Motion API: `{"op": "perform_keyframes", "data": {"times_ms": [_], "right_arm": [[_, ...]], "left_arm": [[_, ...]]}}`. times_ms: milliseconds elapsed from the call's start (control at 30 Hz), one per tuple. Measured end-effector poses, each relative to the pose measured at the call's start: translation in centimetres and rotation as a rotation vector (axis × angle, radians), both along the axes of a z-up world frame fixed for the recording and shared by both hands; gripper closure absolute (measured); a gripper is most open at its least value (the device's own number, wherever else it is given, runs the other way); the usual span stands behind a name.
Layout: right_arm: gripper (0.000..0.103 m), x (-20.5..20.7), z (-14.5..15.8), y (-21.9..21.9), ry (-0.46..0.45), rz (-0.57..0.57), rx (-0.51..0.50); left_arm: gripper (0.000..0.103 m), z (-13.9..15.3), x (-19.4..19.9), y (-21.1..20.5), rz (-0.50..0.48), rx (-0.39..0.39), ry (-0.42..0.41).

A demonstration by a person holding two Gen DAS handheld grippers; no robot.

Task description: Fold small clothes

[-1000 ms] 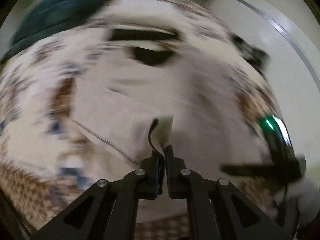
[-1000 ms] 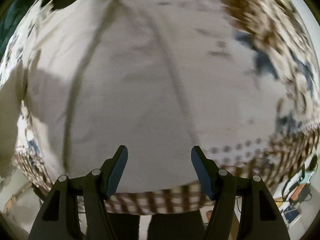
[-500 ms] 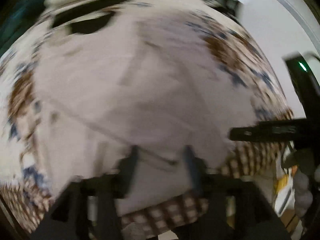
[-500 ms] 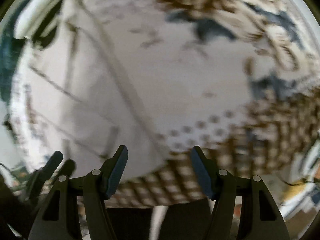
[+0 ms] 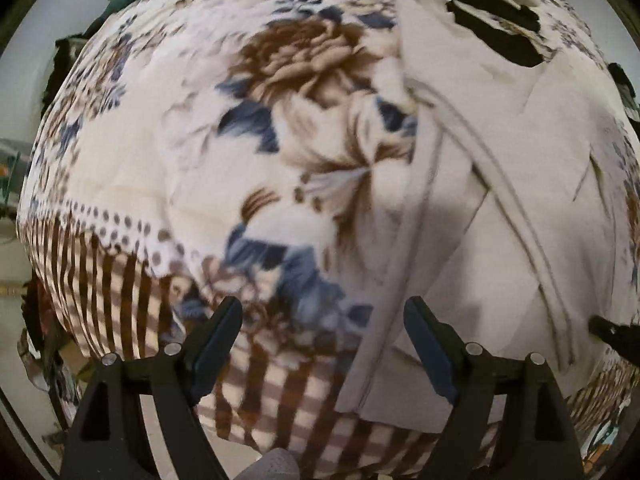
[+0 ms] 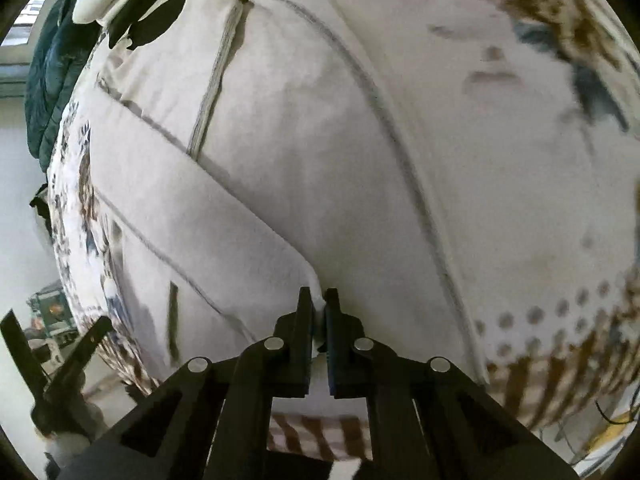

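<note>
A pale beige garment (image 6: 304, 152) with dark stitched seams lies spread flat on a floral bedspread (image 5: 200, 140), which has brown and blue flowers and a brown checked border. The right gripper (image 6: 319, 304) has its jaws pinched closed on a folded corner of the garment near the bedspread's checked edge. The left gripper (image 5: 322, 332) hovers with its jaws spread wide and holding nothing, above the bedspread's floral pattern just beside the garment's left edge. At the far end of the bedspread lie a dark green blanket (image 6: 52, 80) and a black-and-white cloth (image 5: 496, 24).
</note>
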State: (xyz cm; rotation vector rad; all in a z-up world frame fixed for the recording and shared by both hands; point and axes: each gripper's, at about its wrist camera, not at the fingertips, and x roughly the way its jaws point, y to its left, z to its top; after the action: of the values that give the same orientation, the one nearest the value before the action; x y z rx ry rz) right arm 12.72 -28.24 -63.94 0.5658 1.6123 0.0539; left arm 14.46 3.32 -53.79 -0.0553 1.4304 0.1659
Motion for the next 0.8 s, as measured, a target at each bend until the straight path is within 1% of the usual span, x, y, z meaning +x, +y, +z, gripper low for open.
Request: {"op": "perform_keyframes", "data": {"times_ms": [100, 200, 300, 333, 367, 400, 433, 467, 500, 567, 600, 667, 700, 733, 767, 800], "right_arm": [[0.098, -1.3, 0.5, 0.5, 0.011, 0.006, -0.043], [0.098, -3.1, 0.6, -0.9, 0.035, 0.008, -0.073], [0.097, -3.2, 0.6, -2.0, 0.054, 0.021, -0.102], [0.097, -3.1, 0.5, -2.3, 0.066, 0.029, -0.085], [0.091, -2.9, 0.2, -2.5, 0.074, 0.028, -0.06], [0.077, -2.8, 0.0, -3.1, 0.088, 0.023, -0.021], [0.068, -2.8, 0.0, -3.8, 0.088, 0.018, 0.0], [0.055, -2.8, 0.2, -4.0, 0.078, 0.006, 0.002], [0.051, -3.0, 0.8, -5.1, 0.066, -0.02, -0.014], [0.051, -3.4, 1.0, -7.0, 0.074, -0.059, -0.015], [0.051, -3.8, 0.5, -7.9, 0.089, -0.075, -0.011], [0.051, -4.7, -0.8, -8.9, 0.131, -0.105, 0.019], [0.051, -5.0, -1.2, -10.1, 0.143, -0.109, 0.037], [0.051, -5.3, -2.0, -10.5, 0.162, -0.117, 0.072], [0.051, -5.6, -2.8, -10.7, 0.176, -0.124, 0.103], [0.057, -6.0, -3.3, -10.7, 0.18, -0.131, 0.122]], "left_arm": [[0.021, -0.7, -0.4, -0.5, 0.002, -0.011, 0.011], [0.021, -1.2, -0.9, -1.5, 0.001, -0.027, 0.02], [0.021, -1.6, -1.5, -2.5, -0.002, -0.038, 0.027], [0.021, -1.8, -1.6, -2.7, -0.004, -0.04, 0.032], [0.021, -2.0, -1.8, -2.8, -0.005, -0.045, 0.038], [0.021, -2.1, -2.0, -3.0, -0.005, -0.05, 0.044], [0.021, -2.3, -2.3, -3.0, -0.007, -0.053, 0.05], [0.021, -2.4, -2.6, -3.0, -0.01, -0.057, 0.055], [0.021, -2.7, -2.7, -3.0, -0.014, -0.063, 0.062], [0.021, -3.2, -3.3, -2.9, -0.018, -0.069, 0.078], [0.021, -3.4, -3.8, -2.7, -0.019, -0.082, 0.085], [0.021, -4.3, -4.5, -2.6, -0.023, -0.126, 0.113], [0.022, -5.0, -5.0, -2.6, -0.024, -0.178, 0.144], [0.023, -5.5, -5.0, -2.5, -0.02, -0.21, 0.159], [0.038, -5.8, -5.4, -2.5, -0.012, -0.252, 0.162], [0.069, -5.9, -5.6, -2.4, -0.008, -0.277, 0.156]]}}
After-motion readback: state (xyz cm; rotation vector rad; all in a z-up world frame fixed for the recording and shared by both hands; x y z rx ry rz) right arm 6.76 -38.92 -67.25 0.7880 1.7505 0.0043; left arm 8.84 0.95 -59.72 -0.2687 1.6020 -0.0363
